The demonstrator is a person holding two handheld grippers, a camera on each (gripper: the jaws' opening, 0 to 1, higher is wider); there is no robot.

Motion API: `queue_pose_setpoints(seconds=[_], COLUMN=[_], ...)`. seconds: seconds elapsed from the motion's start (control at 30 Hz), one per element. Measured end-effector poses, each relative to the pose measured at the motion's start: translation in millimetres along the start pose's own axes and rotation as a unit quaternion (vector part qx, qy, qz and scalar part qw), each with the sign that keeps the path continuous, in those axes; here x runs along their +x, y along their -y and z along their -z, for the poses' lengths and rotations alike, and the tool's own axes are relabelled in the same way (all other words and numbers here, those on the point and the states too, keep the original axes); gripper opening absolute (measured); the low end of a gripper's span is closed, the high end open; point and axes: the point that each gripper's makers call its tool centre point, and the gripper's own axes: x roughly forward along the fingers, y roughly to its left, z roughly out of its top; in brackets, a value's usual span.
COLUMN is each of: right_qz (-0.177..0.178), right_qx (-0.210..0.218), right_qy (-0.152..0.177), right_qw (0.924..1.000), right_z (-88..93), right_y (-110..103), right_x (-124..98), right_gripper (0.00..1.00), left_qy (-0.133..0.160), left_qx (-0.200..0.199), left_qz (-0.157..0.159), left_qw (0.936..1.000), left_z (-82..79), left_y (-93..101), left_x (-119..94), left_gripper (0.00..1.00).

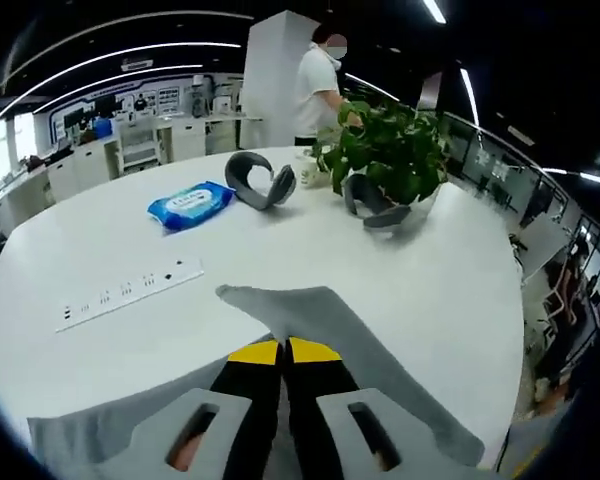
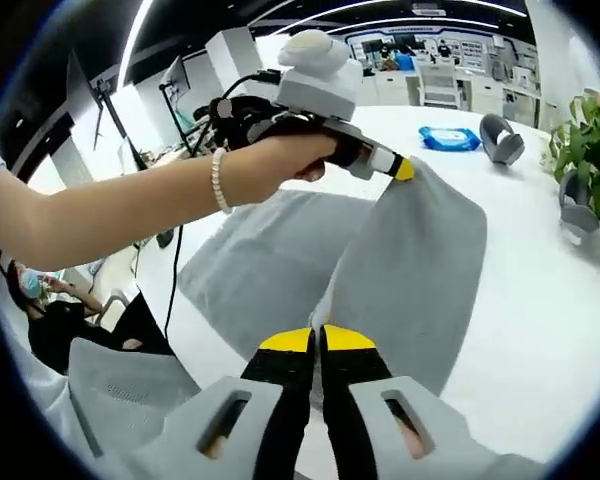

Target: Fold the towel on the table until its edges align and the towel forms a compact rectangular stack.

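Pinching the grey towel (image 2: 400, 260) at two points, you hold it lifted off the white table (image 2: 540, 330), and that is why a flap hangs clear while the rest lies flat beneath. Your left gripper (image 2: 402, 170) has its yellow-tipped jaws pressed together on the far corner, the hand (image 2: 275, 150) gripping the handle above it. Your right gripper (image 2: 315, 340) has its jaws closed on the near edge of the same cloth. In the left gripper view the left gripper (image 1: 283, 351) bites the towel (image 1: 380, 360), whose point stretches toward the power strip (image 1: 130, 292), wipes pack (image 1: 191, 204) and potted plant (image 1: 390, 150). I judge a fold is under way, with the edges not yet aligned.
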Motion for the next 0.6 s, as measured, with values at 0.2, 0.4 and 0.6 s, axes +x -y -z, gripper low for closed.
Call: queue_pose_setpoints(seconds=[0.2, 0.4, 0.6], right_qz=[-0.016, -0.025, -0.026], right_qx=[-0.021, -0.031, -0.037], right_qy=[0.001, 0.006, 0.006], right_qw=[0.9996, 0.9992, 0.999], right_z=[-10.4, -15.9, -17.3], right_y=[-16, -24, -25], right_x=[5, 5, 3], right_gripper=[0.0, 0.0, 0.0], left_qy=[0.011, 0.011, 0.013], left_qx=[-0.001, -0.009, -0.019], left_qz=[-0.015, -0.029, -0.039], left_qw=[0.9998, 0.9995, 0.999], left_z=[-3.4, -2.2, 3.3], left_y=[-14.7, -26.2, -37.4], left_x=[-14, -25, -33], left_gripper=[0.01, 0.01, 0.01])
